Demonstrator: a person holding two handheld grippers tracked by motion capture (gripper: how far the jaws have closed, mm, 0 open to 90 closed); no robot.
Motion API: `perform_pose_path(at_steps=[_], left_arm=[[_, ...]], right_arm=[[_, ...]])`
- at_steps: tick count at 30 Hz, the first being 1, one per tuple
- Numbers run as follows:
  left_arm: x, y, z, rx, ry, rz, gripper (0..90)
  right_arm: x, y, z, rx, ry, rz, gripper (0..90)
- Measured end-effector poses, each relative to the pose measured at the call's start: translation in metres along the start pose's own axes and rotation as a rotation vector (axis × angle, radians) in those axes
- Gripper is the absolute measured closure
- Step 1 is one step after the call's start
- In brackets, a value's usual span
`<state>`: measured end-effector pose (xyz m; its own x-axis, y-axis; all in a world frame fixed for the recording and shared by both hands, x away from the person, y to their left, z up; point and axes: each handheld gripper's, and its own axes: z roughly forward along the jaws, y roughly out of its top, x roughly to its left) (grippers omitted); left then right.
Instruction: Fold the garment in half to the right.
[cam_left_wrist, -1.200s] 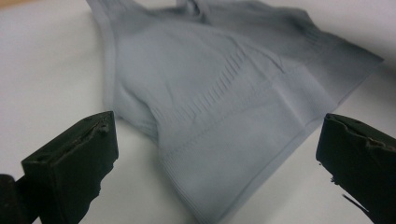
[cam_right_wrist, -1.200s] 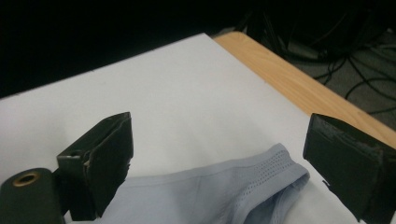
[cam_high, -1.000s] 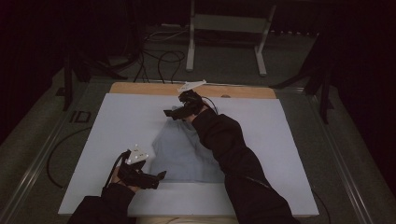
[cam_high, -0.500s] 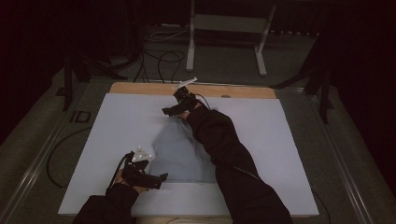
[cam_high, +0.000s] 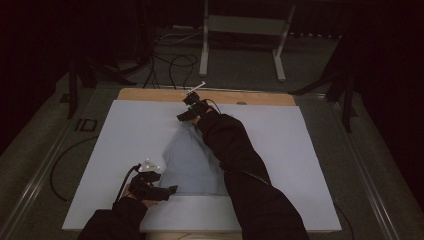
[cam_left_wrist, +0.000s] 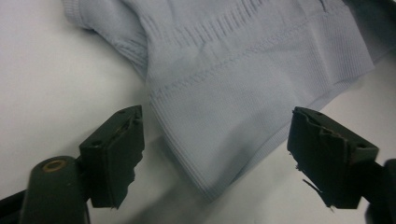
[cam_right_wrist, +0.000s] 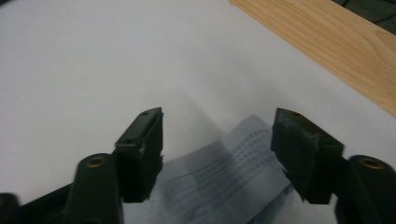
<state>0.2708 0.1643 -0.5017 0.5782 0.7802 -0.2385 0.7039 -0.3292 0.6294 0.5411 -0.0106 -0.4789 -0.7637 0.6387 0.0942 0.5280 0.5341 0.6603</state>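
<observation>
A pale blue-grey knit cloth (cam_high: 190, 160) lies flat on the white sheet (cam_high: 125, 140), narrowing toward the far end. My left gripper (cam_high: 167, 190) sits at the cloth's near left corner. In the left gripper view that ribbed corner (cam_left_wrist: 224, 121) lies between the jaws of the left gripper (cam_left_wrist: 217, 158); the pads stand apart from it and have just been closing. My right gripper (cam_high: 183, 117) is at the cloth's far tip. The right gripper (cam_right_wrist: 219, 149) straddles that tip (cam_right_wrist: 233, 177); its jaws have just been closing and are not pressing on it.
The white sheet covers a wooden tabletop, whose bare strip (cam_high: 150, 94) shows along the far edge (cam_right_wrist: 327, 42). Behind the table stand a metal frame (cam_high: 205, 50) and loose cables (cam_high: 170, 62) on the dark floor. A sleeved right forearm (cam_high: 230, 145) lies across the cloth.
The right gripper has shifted slightly left and sunk onto the cloth's far tip. The left gripper has stayed at the near corner.
</observation>
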Motion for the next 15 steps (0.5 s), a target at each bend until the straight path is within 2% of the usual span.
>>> perform_pose_path(at_steps=[2,5,7,8,10,15], left_arm=[[0.001,-0.001,0.000,0.003,0.001,-0.013,25.2],[0.003,-0.002,0.002,0.019,0.005,-0.027,29.3],[0.004,-0.002,0.003,0.021,0.000,-0.035,32.0],[0.006,-0.003,0.003,0.023,0.008,-0.043,32.5],[0.007,-0.003,0.004,0.021,0.005,-0.045,36.2],[0.007,-0.004,0.006,0.022,0.002,-0.048,44.0]], right_arm=[[-0.002,0.001,0.004,0.018,-0.008,0.012,40.1],[-0.003,0.002,0.011,0.052,-0.022,0.004,42.1],[-0.003,0.002,0.014,0.056,-0.025,0.007,42.9],[-0.003,0.001,0.019,0.065,-0.037,0.023,46.3],[-0.003,0.000,0.024,0.084,-0.049,0.026,49.4],[-0.003,0.000,0.033,0.124,-0.083,0.003,51.6]])
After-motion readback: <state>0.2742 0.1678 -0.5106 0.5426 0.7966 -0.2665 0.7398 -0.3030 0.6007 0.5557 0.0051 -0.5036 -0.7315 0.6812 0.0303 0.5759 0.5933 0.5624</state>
